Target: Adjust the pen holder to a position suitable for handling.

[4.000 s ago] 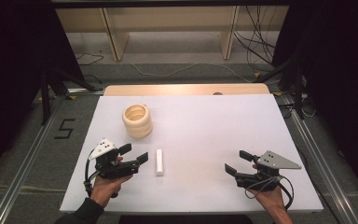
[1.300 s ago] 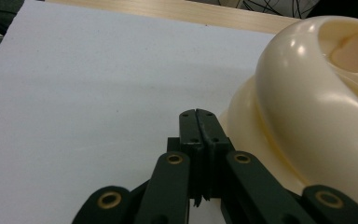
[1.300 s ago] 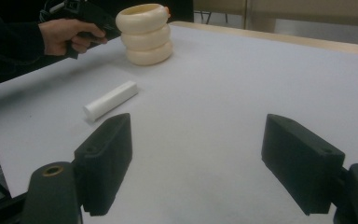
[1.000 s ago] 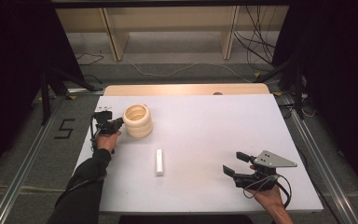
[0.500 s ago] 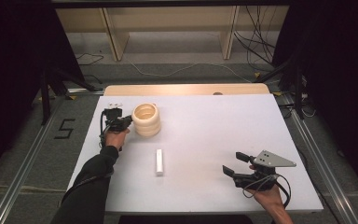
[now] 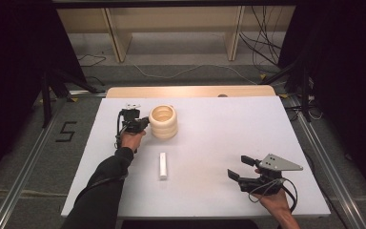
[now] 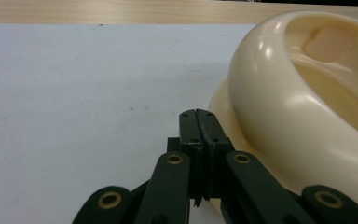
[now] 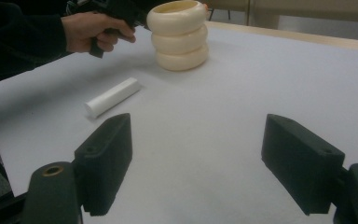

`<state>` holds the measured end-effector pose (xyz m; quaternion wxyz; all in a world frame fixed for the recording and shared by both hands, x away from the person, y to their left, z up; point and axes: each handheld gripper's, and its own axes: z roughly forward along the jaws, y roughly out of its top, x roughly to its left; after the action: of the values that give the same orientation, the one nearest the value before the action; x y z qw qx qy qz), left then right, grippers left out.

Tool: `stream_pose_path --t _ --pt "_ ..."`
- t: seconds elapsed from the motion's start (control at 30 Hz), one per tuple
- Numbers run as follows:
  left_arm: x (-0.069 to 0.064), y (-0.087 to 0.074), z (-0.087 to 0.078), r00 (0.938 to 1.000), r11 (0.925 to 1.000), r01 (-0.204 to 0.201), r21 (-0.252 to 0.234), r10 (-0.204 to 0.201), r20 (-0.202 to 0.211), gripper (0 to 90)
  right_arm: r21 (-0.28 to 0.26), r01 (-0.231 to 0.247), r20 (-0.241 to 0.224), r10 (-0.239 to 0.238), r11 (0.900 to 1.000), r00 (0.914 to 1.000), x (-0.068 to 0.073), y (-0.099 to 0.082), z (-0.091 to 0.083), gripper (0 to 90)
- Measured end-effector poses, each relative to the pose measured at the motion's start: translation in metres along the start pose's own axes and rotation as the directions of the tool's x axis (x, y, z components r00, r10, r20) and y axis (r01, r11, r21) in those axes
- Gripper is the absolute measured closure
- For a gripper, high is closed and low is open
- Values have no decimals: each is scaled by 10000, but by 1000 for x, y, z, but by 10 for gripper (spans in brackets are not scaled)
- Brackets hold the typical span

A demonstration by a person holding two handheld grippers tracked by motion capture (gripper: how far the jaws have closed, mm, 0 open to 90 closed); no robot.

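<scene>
At nine o'clock of the ringed cream holder [image 6: 164, 121], left claw [image 6: 143, 123] pressed together, tips beside its wall; right claw [image 6: 238, 168] spread, nothing held.

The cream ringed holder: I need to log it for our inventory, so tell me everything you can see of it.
The cream ringed holder looks like three glossy, rounded rings stacked into one upright, hollow body, open at the top, plastic or glazed by its shine. It stands on the white table toward the far left. The shut left gripper is right against its left side; actual contact cannot be confirmed. The white cylinder lies apart, nearer the person.
</scene>
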<state>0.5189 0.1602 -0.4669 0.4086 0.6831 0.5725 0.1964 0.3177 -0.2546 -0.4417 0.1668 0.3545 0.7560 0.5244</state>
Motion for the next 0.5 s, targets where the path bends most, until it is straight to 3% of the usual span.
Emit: stream_pose_path --t 0.5 --pt "-38 1 12 9980 9991 -340 247 326 542 894 9 33 -36 -33 10000 10000 0 0 0 251"
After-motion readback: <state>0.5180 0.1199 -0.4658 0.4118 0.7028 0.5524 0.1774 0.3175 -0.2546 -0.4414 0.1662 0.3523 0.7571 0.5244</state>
